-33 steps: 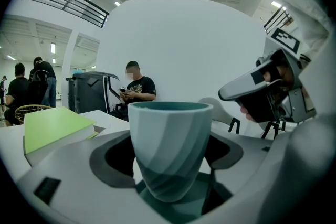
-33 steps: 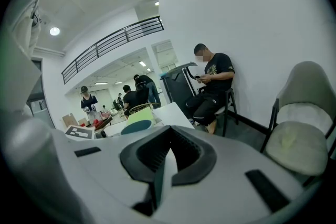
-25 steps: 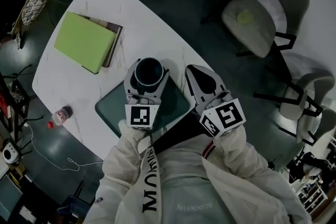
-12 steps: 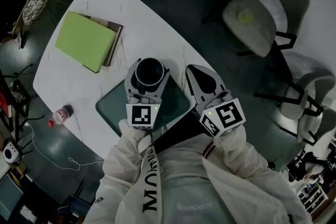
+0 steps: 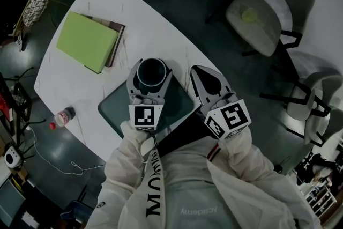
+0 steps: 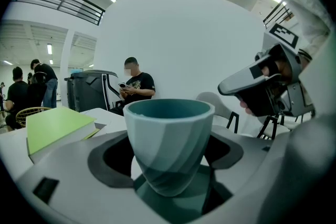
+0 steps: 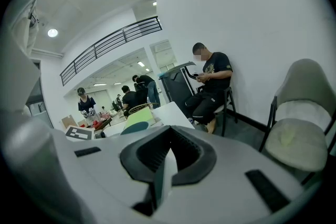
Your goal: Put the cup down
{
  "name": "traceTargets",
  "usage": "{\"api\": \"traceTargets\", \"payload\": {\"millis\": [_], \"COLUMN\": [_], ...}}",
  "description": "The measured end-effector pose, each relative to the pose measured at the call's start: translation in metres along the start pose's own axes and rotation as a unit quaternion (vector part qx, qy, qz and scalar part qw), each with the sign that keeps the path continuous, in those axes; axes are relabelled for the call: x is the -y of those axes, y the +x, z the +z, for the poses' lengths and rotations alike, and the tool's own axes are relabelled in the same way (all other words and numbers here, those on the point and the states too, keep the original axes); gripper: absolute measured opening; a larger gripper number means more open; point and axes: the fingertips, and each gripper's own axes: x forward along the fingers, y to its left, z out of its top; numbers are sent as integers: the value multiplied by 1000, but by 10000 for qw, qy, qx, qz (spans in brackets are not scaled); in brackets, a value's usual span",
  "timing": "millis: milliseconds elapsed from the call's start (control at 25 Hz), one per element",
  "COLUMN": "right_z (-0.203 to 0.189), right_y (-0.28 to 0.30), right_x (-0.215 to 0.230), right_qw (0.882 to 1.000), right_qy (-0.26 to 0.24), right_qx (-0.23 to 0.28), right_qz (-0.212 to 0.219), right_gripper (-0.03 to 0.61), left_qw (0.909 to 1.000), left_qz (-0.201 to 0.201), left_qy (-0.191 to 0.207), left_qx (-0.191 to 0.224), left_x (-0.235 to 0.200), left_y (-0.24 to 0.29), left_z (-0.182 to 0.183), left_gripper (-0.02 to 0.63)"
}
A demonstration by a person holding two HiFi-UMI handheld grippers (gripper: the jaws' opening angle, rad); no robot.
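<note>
A teal cup [image 5: 152, 71] with a swirled pattern stands upright between the jaws of my left gripper [image 5: 151, 75], which is shut on it. In the left gripper view the cup [image 6: 169, 139] fills the centre, its base just over a dark green mat [image 6: 181, 206]; whether it touches the mat I cannot tell. In the head view the cup hangs over the far edge of the mat [image 5: 115, 110]. My right gripper [image 5: 200, 71] is held to the right of the cup, shut with nothing in it; its jaws [image 7: 167, 162] meet.
The white table [image 5: 150, 29] carries a lime-green book [image 5: 86, 42] lying on a darker one at the far left. A small bottle [image 5: 62, 117] lies on the floor left of the table. Grey chairs [image 5: 262, 13] stand to the right.
</note>
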Motion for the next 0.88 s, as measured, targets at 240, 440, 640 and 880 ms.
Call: {"api": "traceTargets", "payload": {"millis": [240,440,640,880], "right_z": [1,5,3,1], "right_y": [-5,-10,-17,-25], "right_x": [-5,-11,-19,-35], "right_qw": [10000,10000,9999,9998], "right_qy": [32,-47,-112,-153], "right_qx": [61,67,90,140], "right_qz": [9,-10,-28,-5], "right_gripper": [5,5,5,5], "left_qw": [9999,9999,9991,9985], "left_qz": [-25,-11,108,181], "left_qy": [99,50,140,-26], "left_qx": [-95,-156,-391,-524], "left_x": [1,0,-2,-5], "left_y": [-4,-7,-16,-35], "left_z": [-1,-3,-11,-19], "left_gripper": [385,385,385,385]}}
